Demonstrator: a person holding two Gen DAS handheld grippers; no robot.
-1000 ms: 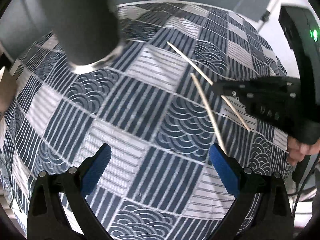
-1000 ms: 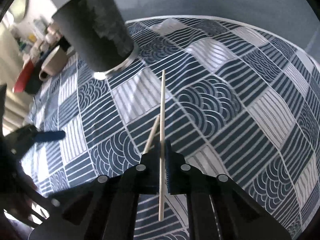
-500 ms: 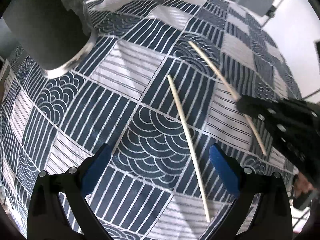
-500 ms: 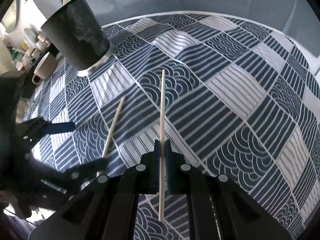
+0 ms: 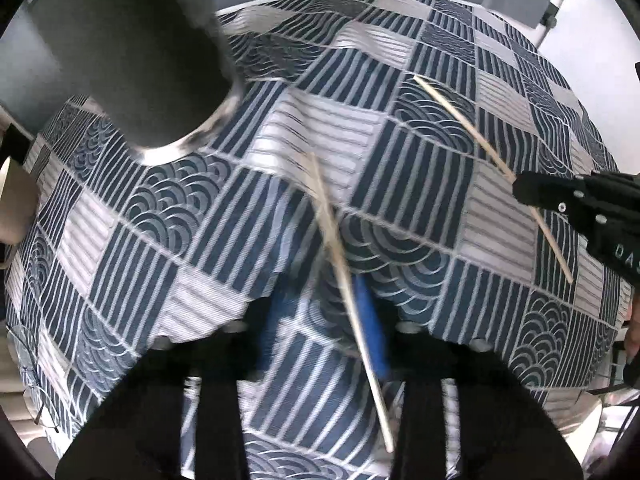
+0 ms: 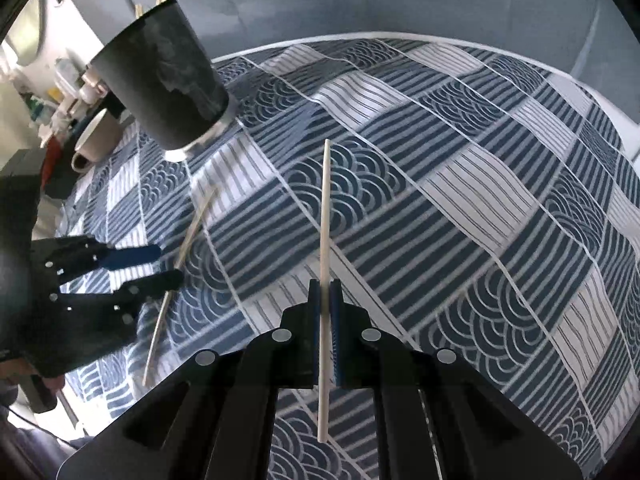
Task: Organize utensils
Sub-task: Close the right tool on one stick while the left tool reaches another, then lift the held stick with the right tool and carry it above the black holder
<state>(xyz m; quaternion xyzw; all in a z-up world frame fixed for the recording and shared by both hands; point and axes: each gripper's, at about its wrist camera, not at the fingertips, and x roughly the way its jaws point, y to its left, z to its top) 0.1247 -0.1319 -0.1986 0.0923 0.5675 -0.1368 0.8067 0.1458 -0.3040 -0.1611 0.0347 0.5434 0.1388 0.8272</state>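
Lying on the patterned tablecloth [image 6: 460,184], one chopstick [image 5: 340,264] sits between the closing jaws of the left gripper [image 5: 320,324]. The right gripper [image 6: 326,316] clamps a second chopstick [image 6: 325,216]. One dark cup [image 6: 160,76] stands nearby, holding more chopsticks.

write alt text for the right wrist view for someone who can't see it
The right claw is shut on a pale chopstick pointing up the frame over a blue-and-white patterned tablecloth. At left, the left claw is closing around a second chopstick lying on the cloth. A dark cup holding more sticks stands at upper left.
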